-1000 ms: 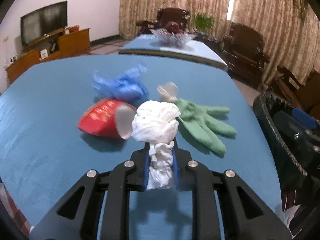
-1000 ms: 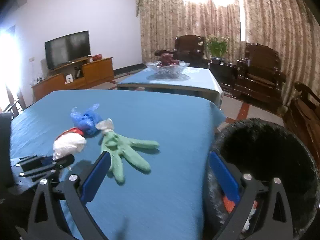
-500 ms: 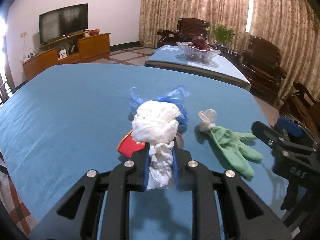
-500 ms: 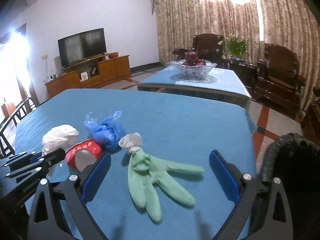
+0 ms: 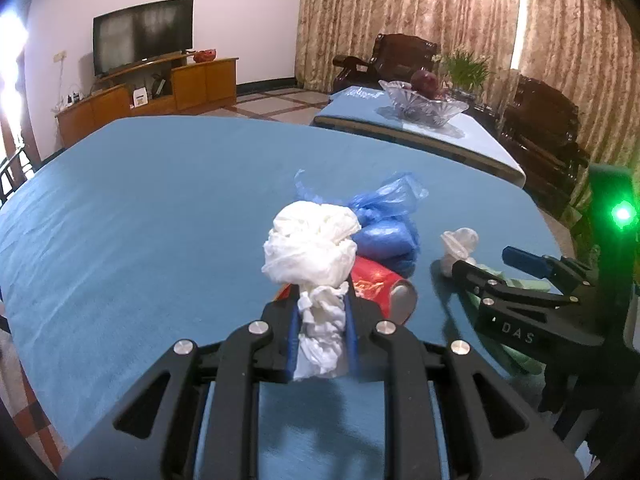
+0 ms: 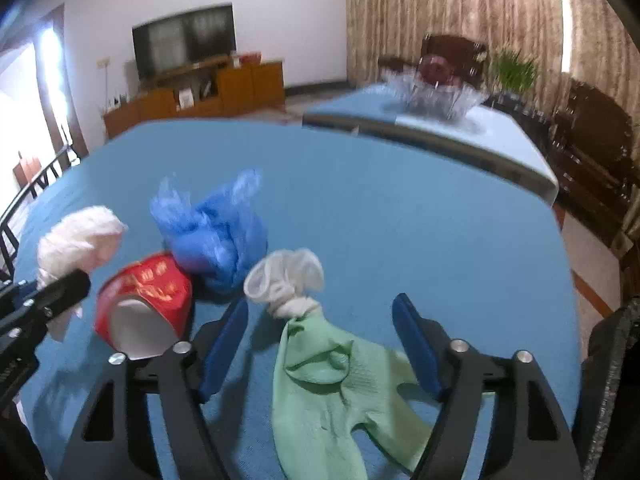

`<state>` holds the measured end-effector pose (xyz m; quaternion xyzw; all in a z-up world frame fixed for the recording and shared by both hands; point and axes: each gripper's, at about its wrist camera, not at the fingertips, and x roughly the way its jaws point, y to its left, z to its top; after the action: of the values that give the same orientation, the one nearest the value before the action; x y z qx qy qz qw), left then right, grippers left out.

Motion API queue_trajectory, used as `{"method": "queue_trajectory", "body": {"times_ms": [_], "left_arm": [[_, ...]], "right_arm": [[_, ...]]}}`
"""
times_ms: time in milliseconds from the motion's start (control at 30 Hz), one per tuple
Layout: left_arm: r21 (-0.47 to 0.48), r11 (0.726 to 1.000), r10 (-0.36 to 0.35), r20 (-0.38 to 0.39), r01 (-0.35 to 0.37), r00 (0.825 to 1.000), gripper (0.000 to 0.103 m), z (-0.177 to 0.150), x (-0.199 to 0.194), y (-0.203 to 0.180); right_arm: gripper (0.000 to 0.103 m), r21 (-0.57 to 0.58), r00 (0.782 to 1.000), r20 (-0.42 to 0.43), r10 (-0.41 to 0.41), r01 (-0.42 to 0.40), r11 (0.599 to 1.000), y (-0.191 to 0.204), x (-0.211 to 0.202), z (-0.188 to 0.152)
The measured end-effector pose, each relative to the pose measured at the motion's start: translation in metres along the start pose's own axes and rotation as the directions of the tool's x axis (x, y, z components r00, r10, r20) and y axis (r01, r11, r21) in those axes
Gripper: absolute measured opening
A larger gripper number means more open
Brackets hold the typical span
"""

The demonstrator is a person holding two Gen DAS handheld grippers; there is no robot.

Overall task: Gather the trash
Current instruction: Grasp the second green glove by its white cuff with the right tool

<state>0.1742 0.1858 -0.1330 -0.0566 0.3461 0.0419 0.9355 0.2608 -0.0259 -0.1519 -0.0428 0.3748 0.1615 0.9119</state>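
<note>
My left gripper is shut on a crumpled white tissue, held above the blue table; the tissue also shows in the right wrist view. My right gripper is open, its jaws on either side of a green glove with a white cuff lying flat. A red paper cup lies on its side left of the glove. A crumpled blue plastic bag sits behind the cup. In the left wrist view the cup and bag lie just beyond the tissue.
The blue table ends at a rounded far edge. A black trash bin stands off the table's right side. A second table with a glass fruit bowl stands behind. Dark wooden chairs are at the back right.
My right gripper has moved forward and left from the bin to straddle the green glove. My left gripper, still holding the tissue, has swung so the cup and bag sit behind it.
</note>
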Motion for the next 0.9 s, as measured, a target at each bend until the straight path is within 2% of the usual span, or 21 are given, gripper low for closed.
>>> {"method": "queue_trajectory", "body": {"times_ms": [167,267,367,567,900], "left_arm": [[-0.008,1.0,0.009,-0.032,-0.009,0.999,0.018,-0.004,0.011,0.005],[-0.009,1.0,0.009,-0.042,-0.009,0.999,0.018,-0.005,0.013,0.005],[-0.002,1.0,0.01,-0.045,-0.011,0.999,0.018,-0.004,0.014,0.002],[0.007,1.0,0.013,-0.031,-0.013,0.999,0.018,-0.002,0.009,-0.004],[0.032,0.999,-0.01,0.029,0.009,1.0,0.018,0.009,-0.019,-0.021]], "right_arm": [[0.056,0.007,0.997,-0.078,0.008,-0.008,1.0,-0.001,0.013,-0.002],[0.04,-0.011,0.997,-0.075,0.021,-0.022,1.0,0.002,0.01,-0.004],[0.033,-0.028,0.998,-0.06,0.009,-0.011,1.0,0.007,0.003,-0.008],[0.028,0.013,1.0,0.011,0.028,-0.028,1.0,0.004,-0.027,-0.006],[0.026,0.03,0.991,0.124,0.04,-0.044,0.999,-0.004,-0.091,0.006]]}}
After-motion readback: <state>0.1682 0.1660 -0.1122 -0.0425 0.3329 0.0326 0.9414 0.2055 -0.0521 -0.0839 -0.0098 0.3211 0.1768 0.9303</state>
